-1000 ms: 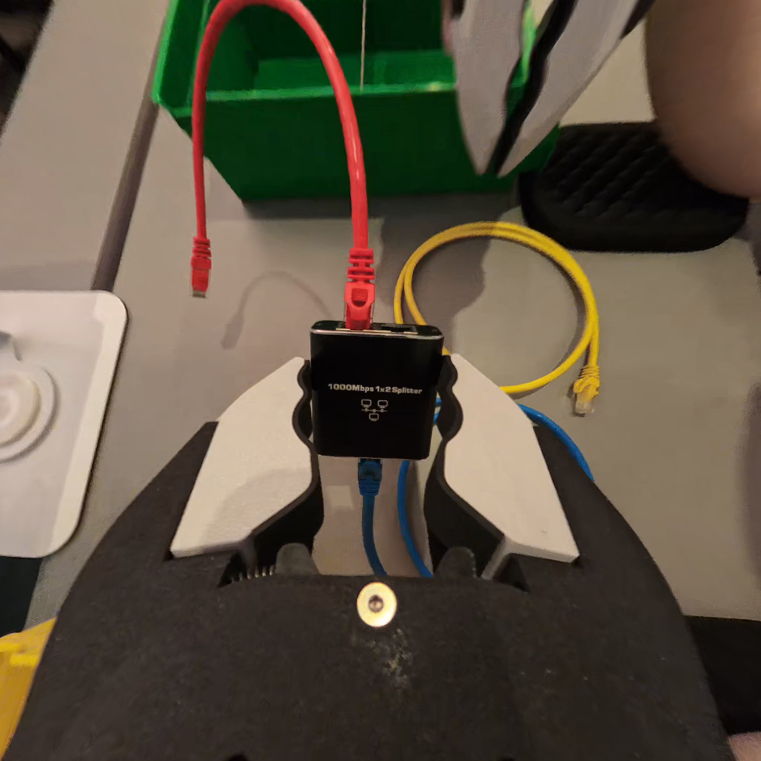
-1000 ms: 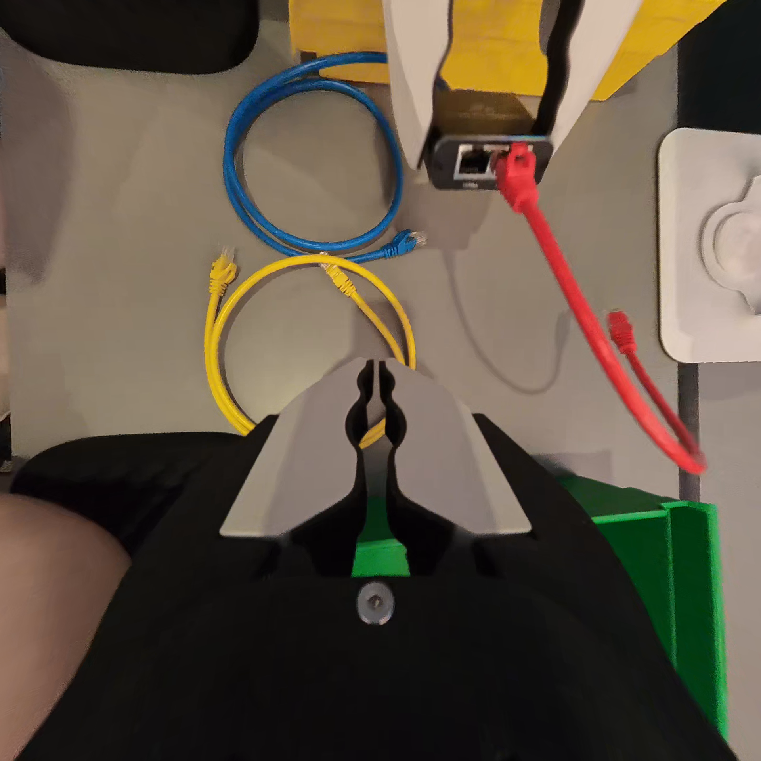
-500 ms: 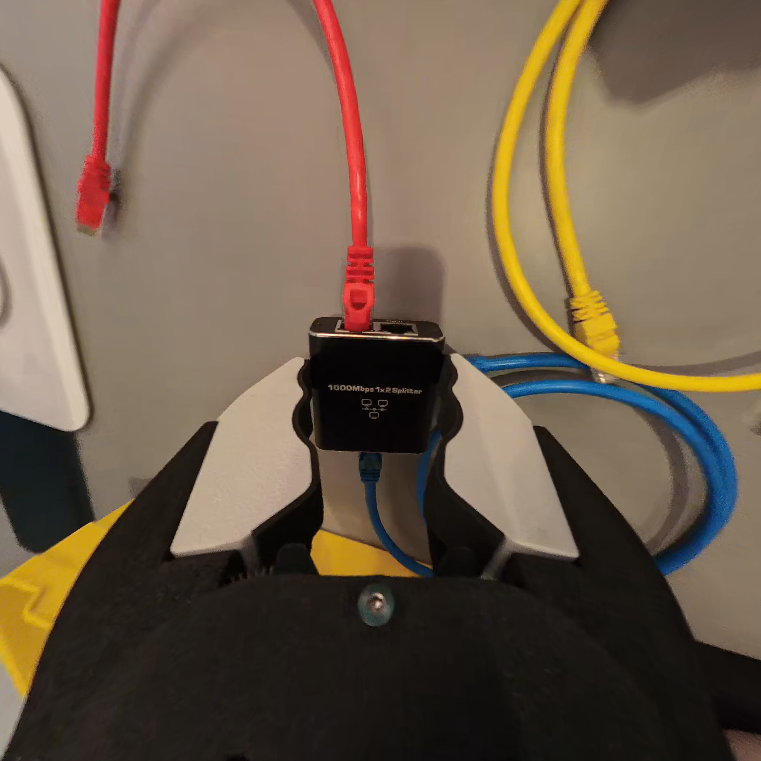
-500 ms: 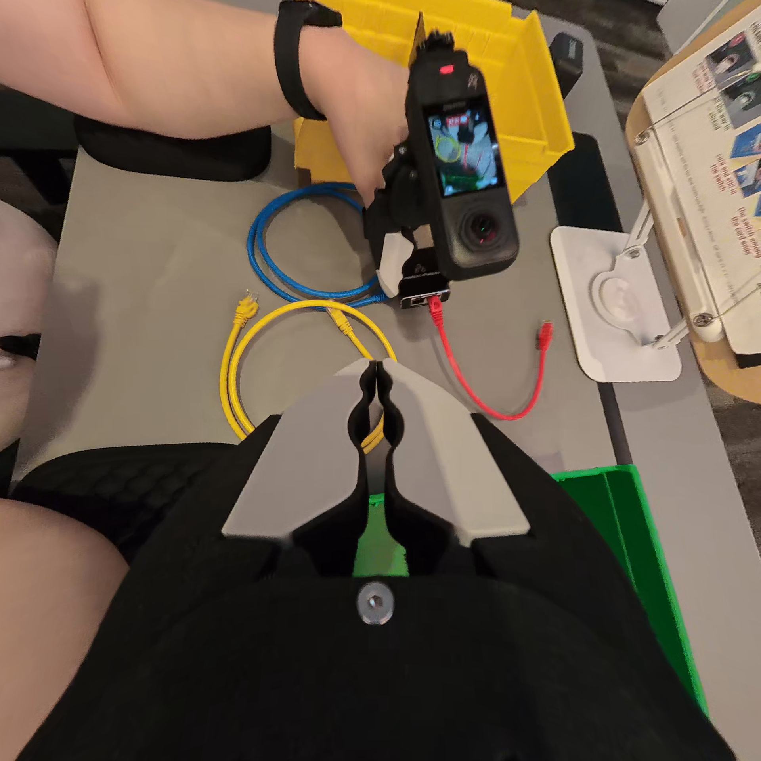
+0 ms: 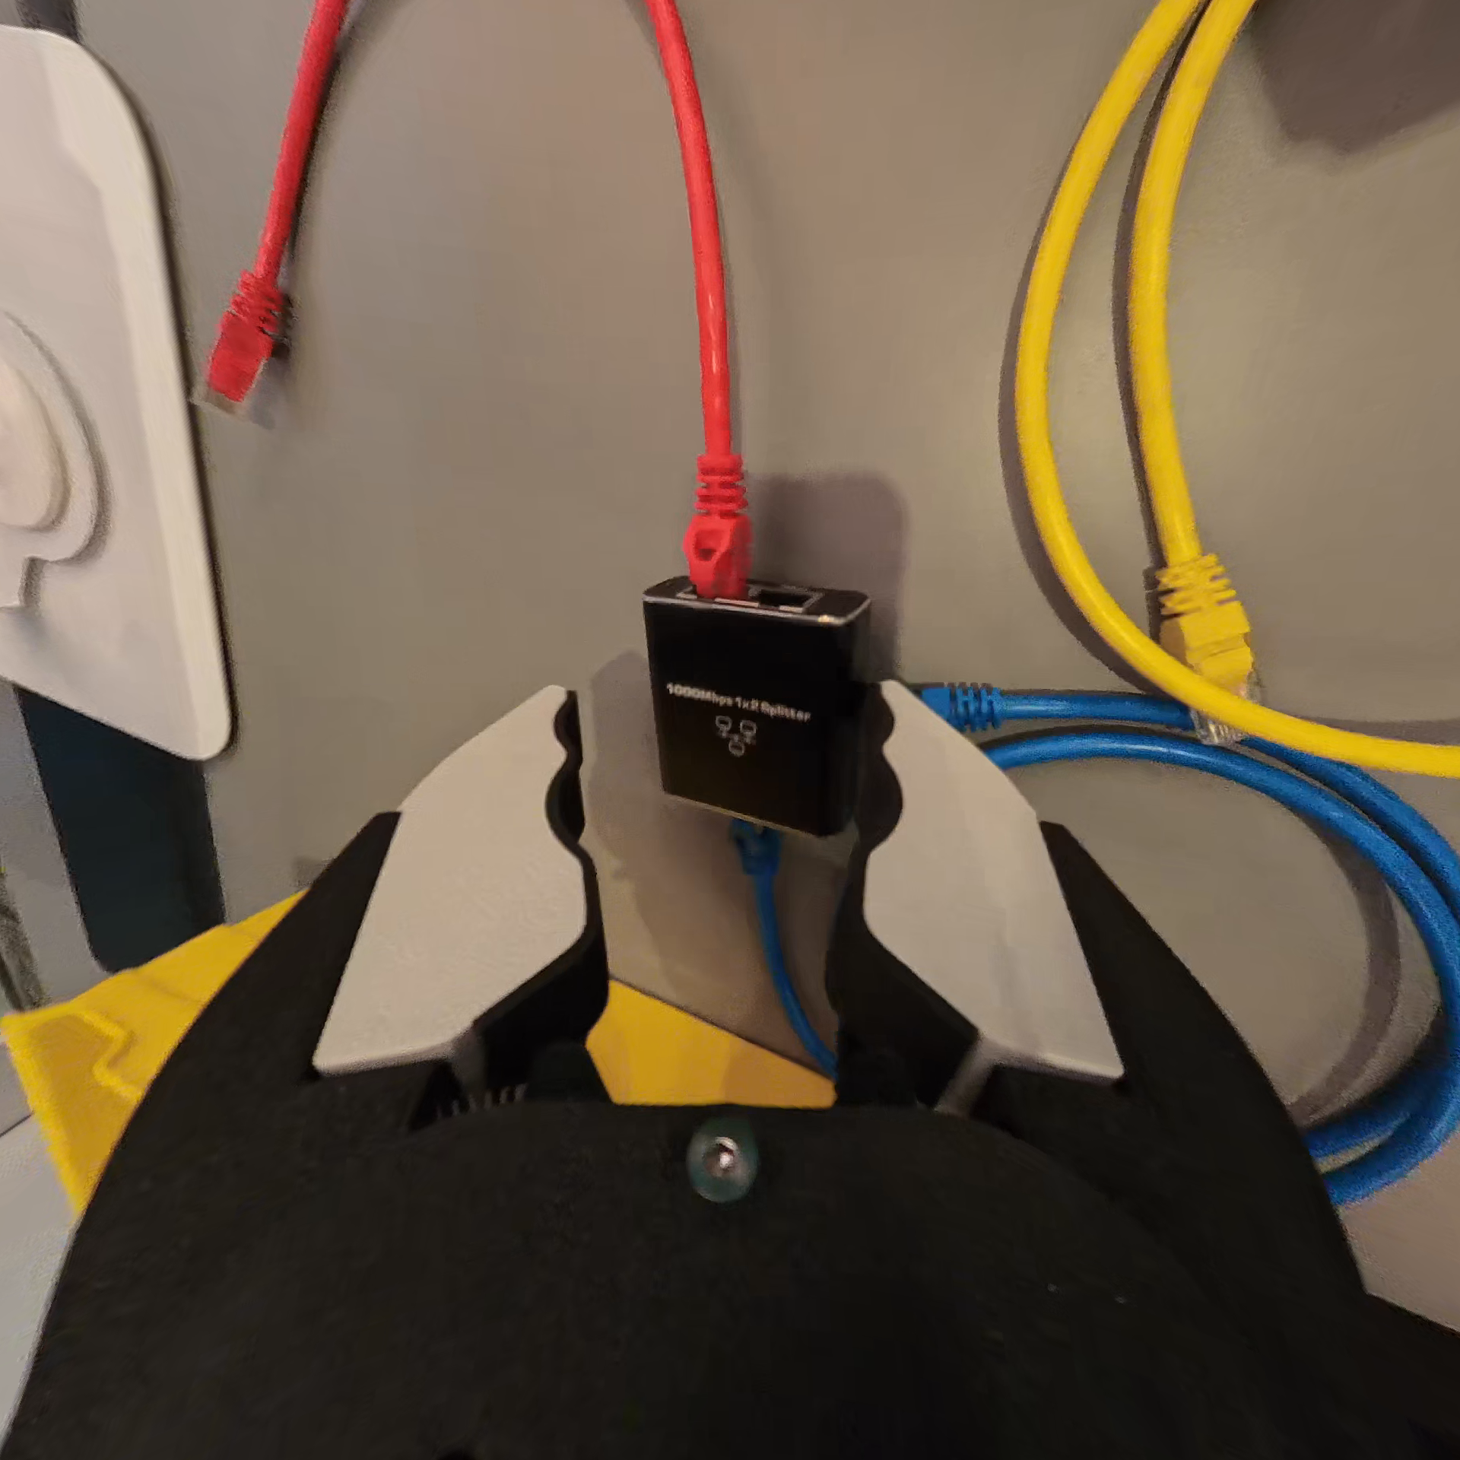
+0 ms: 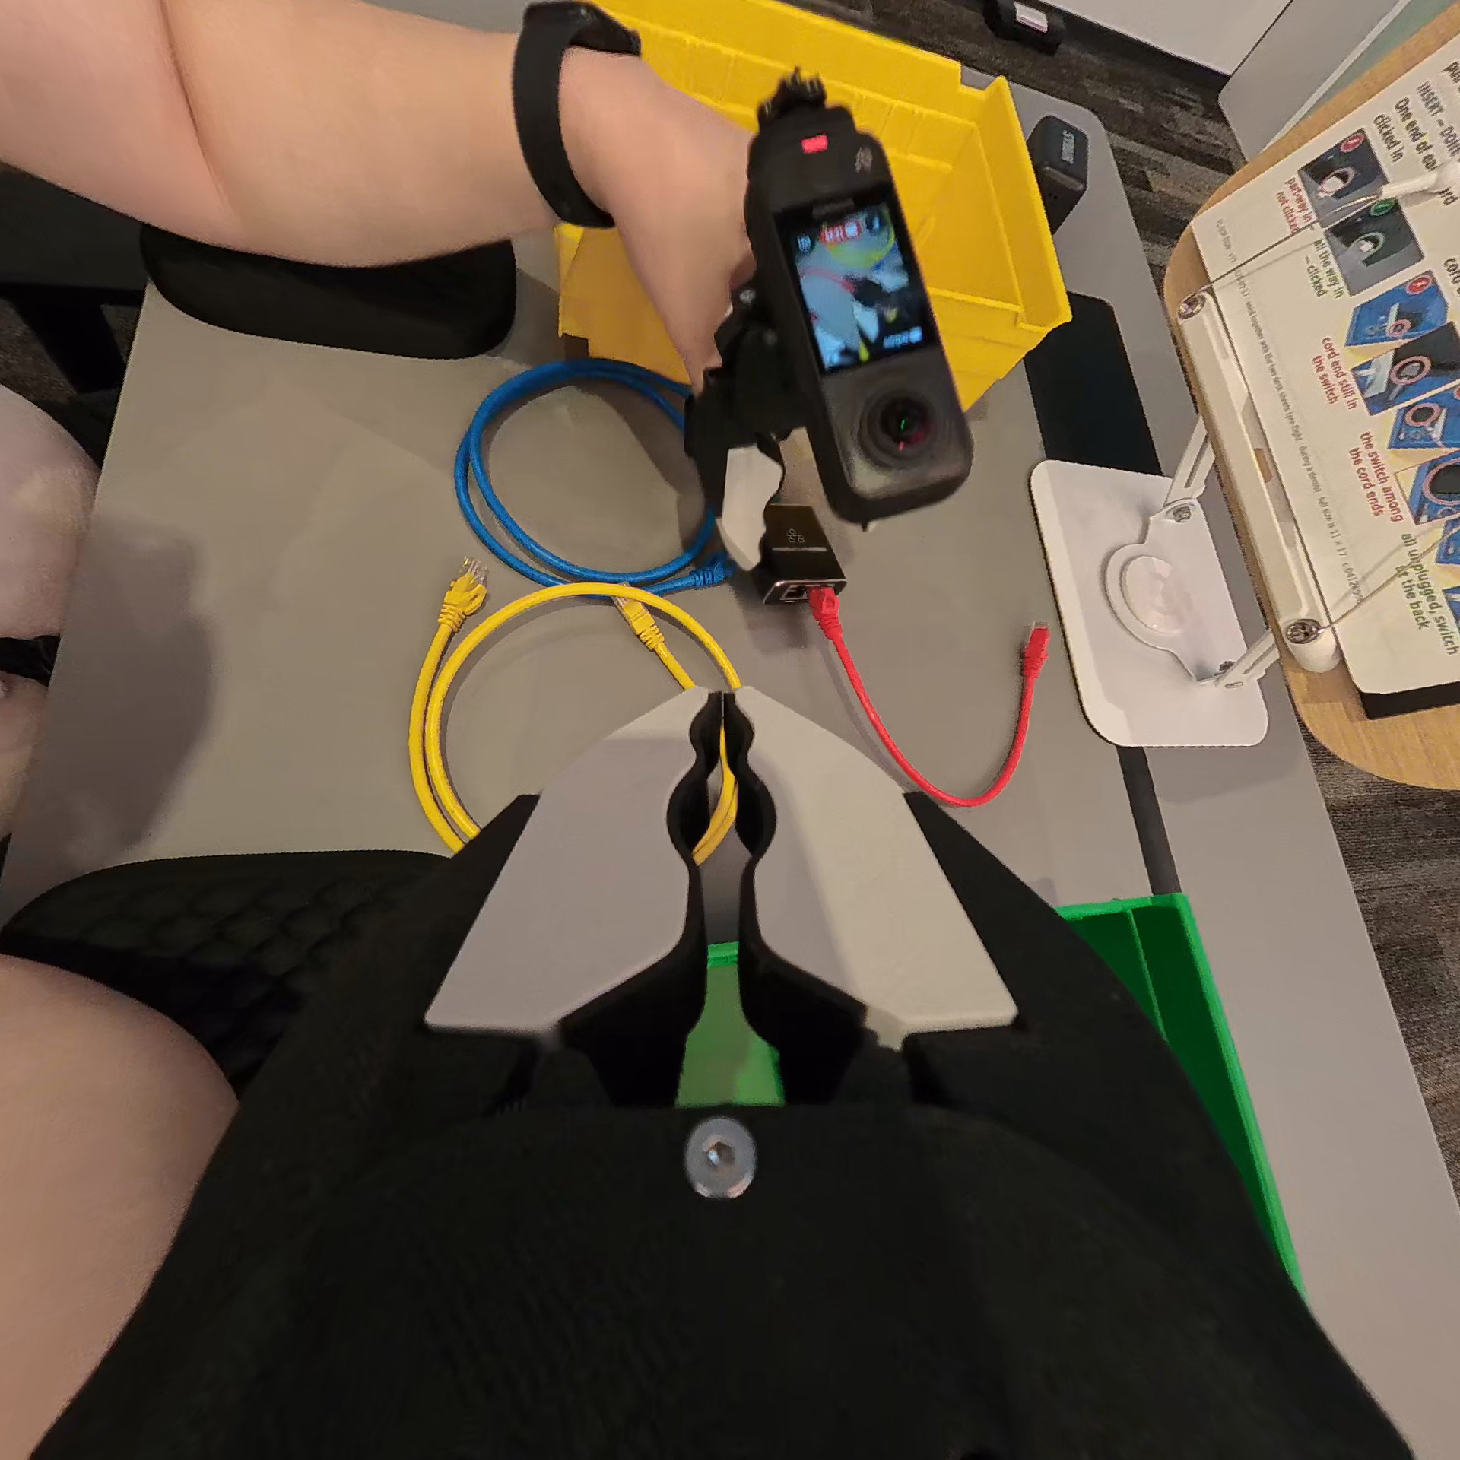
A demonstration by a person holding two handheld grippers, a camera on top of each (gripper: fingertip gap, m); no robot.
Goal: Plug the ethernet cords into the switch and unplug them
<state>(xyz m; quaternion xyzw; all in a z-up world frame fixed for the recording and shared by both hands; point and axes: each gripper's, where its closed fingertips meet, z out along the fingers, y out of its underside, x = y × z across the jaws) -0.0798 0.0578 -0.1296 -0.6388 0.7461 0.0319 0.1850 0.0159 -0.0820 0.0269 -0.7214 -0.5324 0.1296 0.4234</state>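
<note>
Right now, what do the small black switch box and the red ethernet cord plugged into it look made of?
Small black switch box: looks like anodised metal or hard plastic; satin black faces, a bright silvery edge around the port end. Cannot tell which.

Red ethernet cord: flexible plastic jacket, smooth with a slight sheen, bending in a soft arc; its ribbed plug boot looks like moulded rubbery plastic.

Left wrist cam sits close, looking steeply down on the switch (image 5: 757, 703) at 12 o'clock. Right wrist cam is higher, farther back, facing opposite. Both share the switch (image 6: 798, 557) and grey table (image 5: 490, 379).
</note>
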